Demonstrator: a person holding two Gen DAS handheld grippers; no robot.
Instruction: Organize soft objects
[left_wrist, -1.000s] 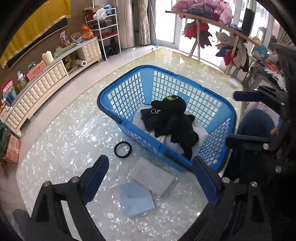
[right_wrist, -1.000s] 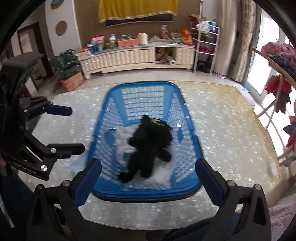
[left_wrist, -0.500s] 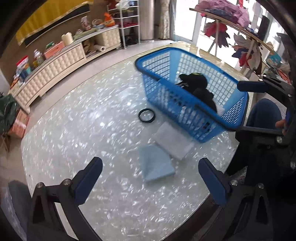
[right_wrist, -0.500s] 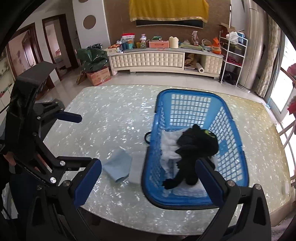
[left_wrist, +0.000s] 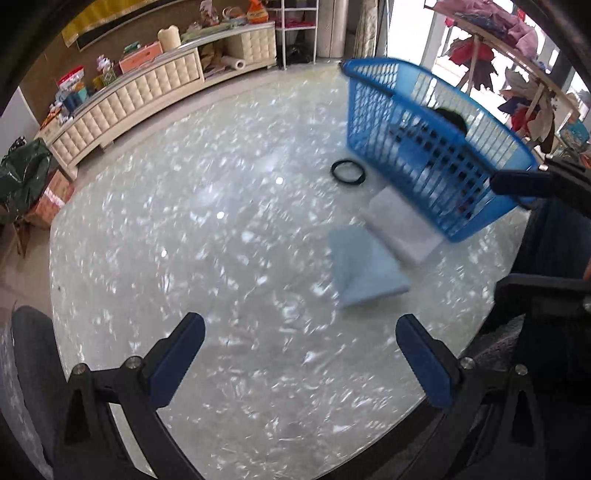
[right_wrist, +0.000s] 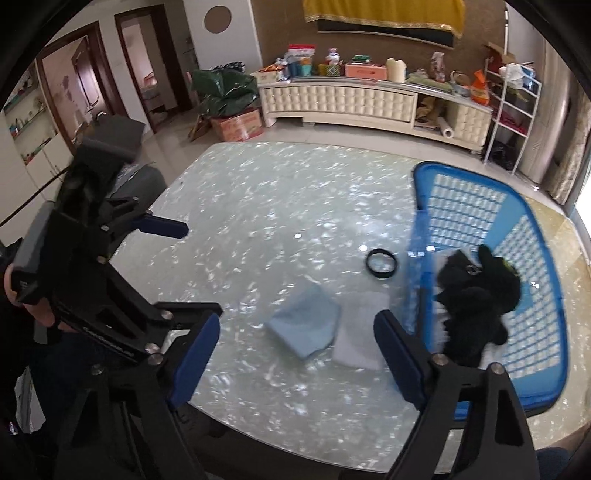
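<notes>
The right gripper (right_wrist: 295, 350), its jaws just narrowing but apart and empty, and the wide-open left gripper (left_wrist: 299, 354) hover over the tabletop (right_wrist: 258, 206). No writing is readable. Beyond lie a folded pale-blue cloth (right_wrist: 304, 325) touching a white cloth (right_wrist: 360, 334), then a blue basket (right_wrist: 546, 280) holding a black plush toy (right_wrist: 476, 295).

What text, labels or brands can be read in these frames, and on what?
None reads cleanly.
Left tongs: white lettering on the black frame, too blurred to quote.
Cardboard box: red print, too small.
Packages on the cabinet: labels, too small.
Blue basket, black plush toy, blue cloth: no lettering that shows.
</notes>
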